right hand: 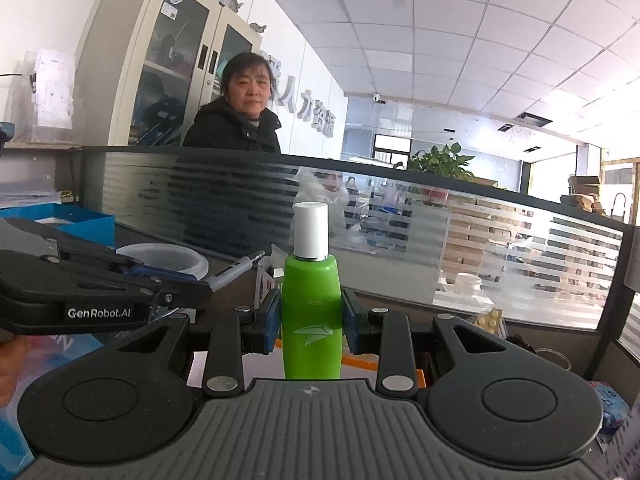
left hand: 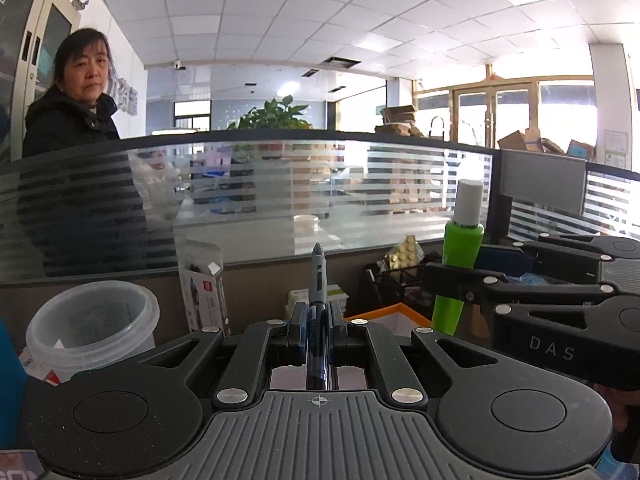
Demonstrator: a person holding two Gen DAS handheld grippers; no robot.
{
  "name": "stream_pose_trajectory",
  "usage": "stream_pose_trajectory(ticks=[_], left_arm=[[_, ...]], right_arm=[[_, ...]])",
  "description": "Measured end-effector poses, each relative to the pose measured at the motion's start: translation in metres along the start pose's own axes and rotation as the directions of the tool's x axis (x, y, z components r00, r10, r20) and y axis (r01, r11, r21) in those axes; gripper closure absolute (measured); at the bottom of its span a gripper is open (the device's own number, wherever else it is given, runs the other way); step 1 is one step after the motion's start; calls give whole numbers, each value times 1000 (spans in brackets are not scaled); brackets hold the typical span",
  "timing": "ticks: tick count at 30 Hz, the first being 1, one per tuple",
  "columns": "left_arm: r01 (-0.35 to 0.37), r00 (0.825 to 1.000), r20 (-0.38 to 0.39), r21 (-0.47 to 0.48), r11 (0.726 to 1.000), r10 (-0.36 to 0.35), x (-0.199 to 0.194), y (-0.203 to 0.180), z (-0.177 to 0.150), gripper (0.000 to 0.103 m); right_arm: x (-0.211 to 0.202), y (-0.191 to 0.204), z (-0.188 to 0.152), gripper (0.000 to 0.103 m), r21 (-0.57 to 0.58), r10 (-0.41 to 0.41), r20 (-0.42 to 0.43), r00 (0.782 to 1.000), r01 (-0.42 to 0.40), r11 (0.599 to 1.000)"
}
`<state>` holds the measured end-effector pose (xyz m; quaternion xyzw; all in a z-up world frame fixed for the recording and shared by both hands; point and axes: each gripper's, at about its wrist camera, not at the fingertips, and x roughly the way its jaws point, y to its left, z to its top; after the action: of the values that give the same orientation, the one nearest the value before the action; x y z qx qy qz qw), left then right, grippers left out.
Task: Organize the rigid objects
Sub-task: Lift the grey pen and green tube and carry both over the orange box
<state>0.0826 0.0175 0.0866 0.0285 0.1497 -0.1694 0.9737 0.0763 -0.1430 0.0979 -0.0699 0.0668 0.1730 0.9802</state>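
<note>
Left hand-held gripper (left hand: 318, 330): closed on a blue pen (left hand: 318, 300), tip pointing forward and up, raised above the desk.
Right hand-held gripper (right hand: 311, 320): clamped on an upright green bottle (right hand: 311, 312) with white cap.
Clear plastic tub (left hand: 92, 320): left of the pen, on the desk.
Orange tray (left hand: 394, 312): below the bottle.

I'm working in an open-plan office. A frosted, striped glass partition (left hand: 280, 184) runs along the far edge of my table (right hand: 236, 268), and a woman in a dark jacket (right hand: 236, 120) stands behind it. A glass-door filing cabinet (right hand: 168, 64) lines the wall beside large lettering (right hand: 308, 116). Overhead is a tiled drop ceiling (left hand: 320, 12). Cardboard boxes (left hand: 524, 140), I think, pile up near glazed doors (left hand: 496, 112), with a potted plant (left hand: 276, 114).
</note>
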Motion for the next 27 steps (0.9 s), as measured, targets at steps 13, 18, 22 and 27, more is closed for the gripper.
stream_pose_trajectory(ticks=[13,18,22,27], left_arm=[[-3,996,-88,-35,999,0,37,13,-23,96],[8,993,-120,-44,999,-13,44,13,-34,96],[10,989,-148,-59,998,-18,51,16,-42,96],[3,983,-182,-80,997,-18,61,21,-52,96]], right_arm=[[42,-11,-22,74,57,25,-83,996,-20,998],[48,-16,-33,74,84,42,-120,992,-32,996],[52,-16,-40,74,92,46,-141,989,-33,995],[58,-18,-48,74,111,64,-165,984,-46,993]])
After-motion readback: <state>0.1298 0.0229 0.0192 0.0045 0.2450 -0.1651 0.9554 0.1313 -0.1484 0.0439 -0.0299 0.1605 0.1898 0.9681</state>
